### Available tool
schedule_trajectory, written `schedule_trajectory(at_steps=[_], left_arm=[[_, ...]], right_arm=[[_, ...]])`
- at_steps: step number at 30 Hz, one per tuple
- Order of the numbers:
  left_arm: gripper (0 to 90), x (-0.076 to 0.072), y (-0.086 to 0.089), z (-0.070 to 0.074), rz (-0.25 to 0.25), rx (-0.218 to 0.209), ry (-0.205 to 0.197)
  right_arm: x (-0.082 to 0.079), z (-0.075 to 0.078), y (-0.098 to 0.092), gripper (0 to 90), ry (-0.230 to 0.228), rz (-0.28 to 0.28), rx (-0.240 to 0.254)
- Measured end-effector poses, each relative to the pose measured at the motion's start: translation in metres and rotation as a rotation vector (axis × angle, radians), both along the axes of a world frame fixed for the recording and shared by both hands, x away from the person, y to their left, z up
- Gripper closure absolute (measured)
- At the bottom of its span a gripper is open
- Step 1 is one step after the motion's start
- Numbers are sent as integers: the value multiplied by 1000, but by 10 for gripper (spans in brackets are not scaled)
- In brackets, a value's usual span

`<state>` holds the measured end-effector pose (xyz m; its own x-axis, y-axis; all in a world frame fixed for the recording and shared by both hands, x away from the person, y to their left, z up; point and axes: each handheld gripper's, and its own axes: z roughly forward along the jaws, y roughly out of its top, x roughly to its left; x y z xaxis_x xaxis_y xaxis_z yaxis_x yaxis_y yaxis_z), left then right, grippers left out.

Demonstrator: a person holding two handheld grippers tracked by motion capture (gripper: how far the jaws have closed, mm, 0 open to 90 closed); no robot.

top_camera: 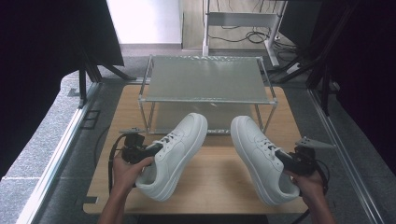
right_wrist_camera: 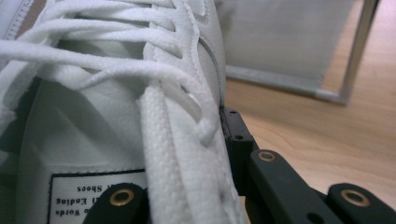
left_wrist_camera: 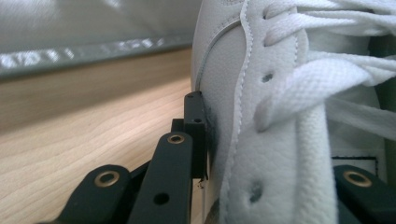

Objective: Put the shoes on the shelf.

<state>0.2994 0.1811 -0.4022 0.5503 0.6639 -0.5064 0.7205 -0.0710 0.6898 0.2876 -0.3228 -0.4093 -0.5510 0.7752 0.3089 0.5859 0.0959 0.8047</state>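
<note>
Gripping 2 white shoes by their laced sides: left gripper clamps the left shoe, right gripper the right shoe. Both are held above the table, toes toward the rack (probably for shelving).

Left tongs and right tongs clamped, forearms converging.

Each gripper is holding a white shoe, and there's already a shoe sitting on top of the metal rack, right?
Not quite. The left gripper holds one white shoe and the right gripper holds the other shoe, but the high view shows the top of the metal rack bare. No shoe sits on it.
</note>
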Motion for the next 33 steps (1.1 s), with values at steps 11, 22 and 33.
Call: schedule_trajectory(at_steps=[11, 22, 33], left_arm=[[824, -2, 5, 32, -2, -83, -71], [824, 23, 7, 57, 29, -111, -82], [824, 62, 2, 85, 60, -112, -100]], right_arm=[[0, 33, 8, 874, -73, 39, 70], [29, 68, 15, 874, -93, -1, 90], [69, 108, 30, 873, -102, -14, 72]])
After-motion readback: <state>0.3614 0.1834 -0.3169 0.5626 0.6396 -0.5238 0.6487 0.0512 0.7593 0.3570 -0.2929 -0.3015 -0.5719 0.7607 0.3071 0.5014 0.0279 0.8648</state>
